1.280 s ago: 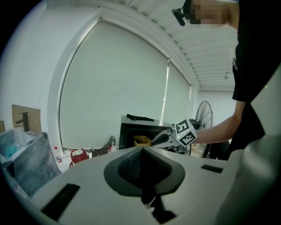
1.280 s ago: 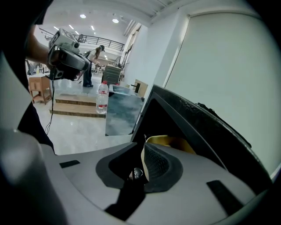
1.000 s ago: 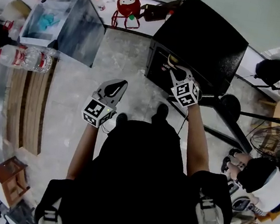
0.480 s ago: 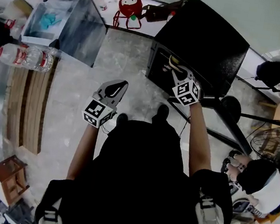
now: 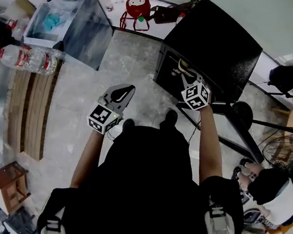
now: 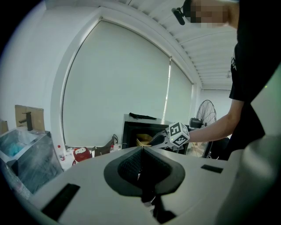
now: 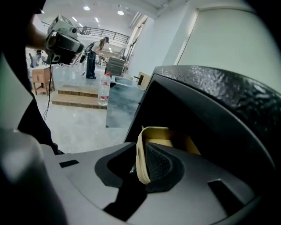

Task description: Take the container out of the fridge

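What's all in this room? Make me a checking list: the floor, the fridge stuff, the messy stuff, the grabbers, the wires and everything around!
Surface: grey stone floor; the fridge stands on it.
Job's things: fridge open at the front; yellow container inside, not yet out.
Clutter: water bottle, clear box, red bag.
Grippers: right gripper shut on the container's rim; left gripper shut, empty, over the floor.
Cables: a thin cable seems to hang below the right gripper.
Surroundings: fan, wooden step, another person.
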Action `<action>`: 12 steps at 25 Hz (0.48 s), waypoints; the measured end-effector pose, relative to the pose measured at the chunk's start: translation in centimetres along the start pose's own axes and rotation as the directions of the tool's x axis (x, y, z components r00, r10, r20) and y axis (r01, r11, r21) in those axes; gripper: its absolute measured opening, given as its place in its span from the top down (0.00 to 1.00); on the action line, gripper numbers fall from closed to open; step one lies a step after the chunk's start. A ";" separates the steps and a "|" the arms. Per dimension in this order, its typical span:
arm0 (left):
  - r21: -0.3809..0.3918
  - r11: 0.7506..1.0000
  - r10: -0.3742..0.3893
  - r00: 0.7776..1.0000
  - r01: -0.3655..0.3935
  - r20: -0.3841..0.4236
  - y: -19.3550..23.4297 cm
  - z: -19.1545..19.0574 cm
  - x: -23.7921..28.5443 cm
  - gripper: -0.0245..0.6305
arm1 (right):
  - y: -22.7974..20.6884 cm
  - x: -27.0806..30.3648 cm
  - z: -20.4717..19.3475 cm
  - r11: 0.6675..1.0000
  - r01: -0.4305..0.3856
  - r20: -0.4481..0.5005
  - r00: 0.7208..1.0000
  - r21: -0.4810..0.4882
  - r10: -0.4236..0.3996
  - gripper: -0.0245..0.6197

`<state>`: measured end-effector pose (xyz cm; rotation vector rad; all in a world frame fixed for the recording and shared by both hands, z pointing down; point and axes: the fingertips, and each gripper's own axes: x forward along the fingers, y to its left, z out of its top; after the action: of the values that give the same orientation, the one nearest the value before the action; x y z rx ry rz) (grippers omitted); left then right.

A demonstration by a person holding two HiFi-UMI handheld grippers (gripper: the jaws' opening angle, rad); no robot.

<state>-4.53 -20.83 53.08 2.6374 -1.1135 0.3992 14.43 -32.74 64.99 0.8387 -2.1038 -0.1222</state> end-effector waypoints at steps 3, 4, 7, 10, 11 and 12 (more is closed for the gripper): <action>-0.004 1.000 0.009 1.000 -0.009 0.000 0.3 -0.1 -0.2 0.93 | -0.1 0.4 0.0 1.000 -0.009 -0.008 1.000 -0.009 0.009 0.86; -0.005 1.000 0.010 1.000 -0.010 -0.001 0.3 -0.1 -0.2 0.93 | -0.2 0.5 0.0 1.000 -0.010 -0.012 1.000 -0.015 0.009 0.87; -0.005 1.000 0.010 1.000 -0.010 0.003 0.3 -0.1 -0.3 0.93 | -0.1 0.7 -0.2 0.999 -0.013 -0.022 1.000 -0.039 0.012 0.87; -0.005 1.000 0.010 1.000 -0.010 -0.002 0.3 -0.3 -0.3 0.93 | 0.0 0.8 -0.1 0.998 -0.020 -0.031 0.999 -0.060 0.018 0.89; -0.004 1.000 0.008 1.000 -0.008 -0.004 0.3 -0.3 -0.3 0.93 | 0.0 0.8 -0.1 0.998 -0.022 -0.036 0.999 -0.065 0.020 0.90; -0.002 1.000 0.006 1.000 -0.006 -0.004 0.3 -0.2 -0.4 0.93 | 0.0 0.8 -0.1 0.997 -0.025 -0.039 0.999 -0.067 0.022 0.90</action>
<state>-5.04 -20.74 53.21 2.6311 -1.1205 0.4040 14.17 -33.14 65.59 0.7702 -2.0613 -0.1625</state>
